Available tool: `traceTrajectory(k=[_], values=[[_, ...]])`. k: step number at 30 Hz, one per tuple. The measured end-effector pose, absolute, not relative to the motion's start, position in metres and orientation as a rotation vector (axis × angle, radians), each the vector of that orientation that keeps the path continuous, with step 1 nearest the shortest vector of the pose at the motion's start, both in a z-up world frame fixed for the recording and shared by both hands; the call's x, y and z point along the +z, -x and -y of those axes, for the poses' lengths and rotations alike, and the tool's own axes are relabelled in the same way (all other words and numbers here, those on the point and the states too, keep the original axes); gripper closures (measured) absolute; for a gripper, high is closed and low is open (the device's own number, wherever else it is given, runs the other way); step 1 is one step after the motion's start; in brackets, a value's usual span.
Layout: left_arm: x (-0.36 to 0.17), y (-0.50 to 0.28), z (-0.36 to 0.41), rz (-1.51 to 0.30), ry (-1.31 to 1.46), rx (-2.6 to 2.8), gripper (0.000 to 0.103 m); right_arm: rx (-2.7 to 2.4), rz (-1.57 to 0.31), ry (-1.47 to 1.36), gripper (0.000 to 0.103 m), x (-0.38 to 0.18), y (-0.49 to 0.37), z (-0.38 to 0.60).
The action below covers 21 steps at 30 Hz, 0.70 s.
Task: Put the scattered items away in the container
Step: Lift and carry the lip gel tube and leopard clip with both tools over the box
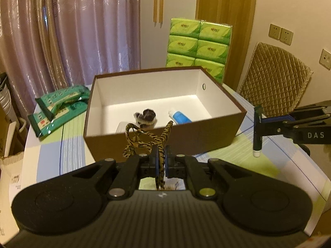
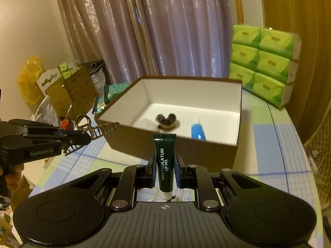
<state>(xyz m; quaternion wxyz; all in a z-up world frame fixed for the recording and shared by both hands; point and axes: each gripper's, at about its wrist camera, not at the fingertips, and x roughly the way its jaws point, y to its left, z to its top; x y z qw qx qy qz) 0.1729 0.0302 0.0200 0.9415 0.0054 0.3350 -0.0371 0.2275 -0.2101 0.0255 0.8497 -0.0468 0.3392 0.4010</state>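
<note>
A brown box point(image 1: 217, 133) with a white inside stands open on the table; it also shows in the right wrist view point(image 2: 132, 146). Inside lie a dark hair clip point(image 1: 145, 116), a blue tube point(image 1: 181, 117) and a white item. My left gripper point(image 1: 162, 157) is shut on a tiger-striped band point(image 1: 142, 137), just in front of the box's near wall. My right gripper point(image 2: 164, 166) is shut on a dark green lip gel tube point(image 2: 164, 163), held upright to the right of the box. The right gripper point(image 1: 260, 124) holding the tube point(image 1: 257, 132) also shows in the left wrist view.
Green snack packets point(image 1: 58, 107) lie on the table left of the box. A stack of green tissue packs point(image 1: 198, 45) stands behind it. A quilted chair back point(image 1: 275, 78) is at the right. Cardboard boxes and bags point(image 2: 70, 91) crowd the floor at the left.
</note>
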Motion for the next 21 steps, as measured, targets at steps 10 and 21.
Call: traceTrajectory(k=[10, 21], values=[[0.032, -0.223, -0.028, -0.656, -0.032, -0.116, 0.100, 0.841, -0.646, 0.091, 0.088, 0.047, -0.275, 0.193], [0.027, -0.287, -0.030, -0.686, -0.049, -0.145, 0.100, 0.815, -0.664, 0.090, 0.088, 0.041, -0.329, 0.176]])
